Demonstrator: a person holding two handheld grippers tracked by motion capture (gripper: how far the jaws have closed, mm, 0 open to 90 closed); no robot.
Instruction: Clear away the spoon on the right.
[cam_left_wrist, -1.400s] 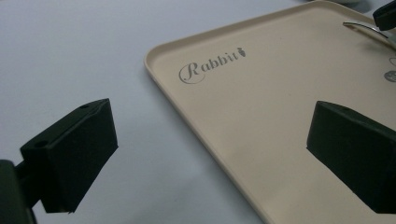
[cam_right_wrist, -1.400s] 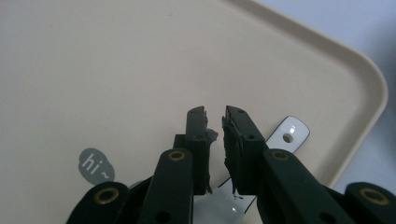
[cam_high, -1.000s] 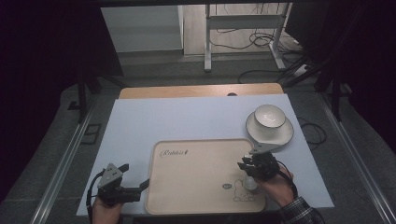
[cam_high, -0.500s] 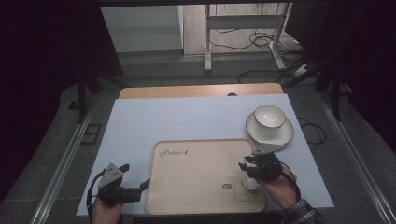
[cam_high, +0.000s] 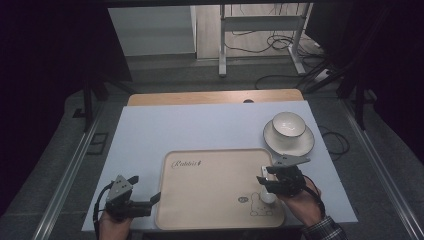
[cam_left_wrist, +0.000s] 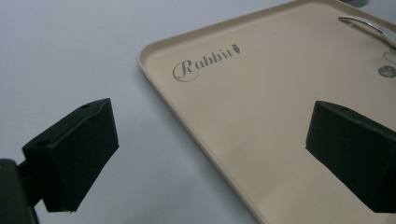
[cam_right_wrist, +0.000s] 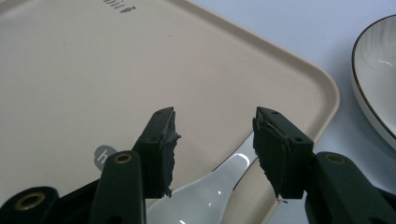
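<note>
1. A white spoon (cam_right_wrist: 219, 189) is seen lying on the tray (cam_right_wrist: 322, 86), directly under the right gripper (cam_right_wrist: 215, 144); its handle runs up and away past the right-hand jaw towards the tray's rim, so the long axis is set slantwise to the jaws.
2. The spoon's bowl end is cut off at the bottom of the right gripper view, and in the high view the spoon (cam_high: 268, 196) is largely covered by the right gripper (cam_high: 274, 178).
3. The right jaws have just been opening; they are held partly apart, with the spoon between them but not pressed.
4. The left gripper (cam_high: 152, 199) is kept wide open, its jaws straddling the tray's (cam_left_wrist: 154, 74) near edge, nothing gripped.
5. Compared with a second ago, both hands are found almost unmoved.
</note>
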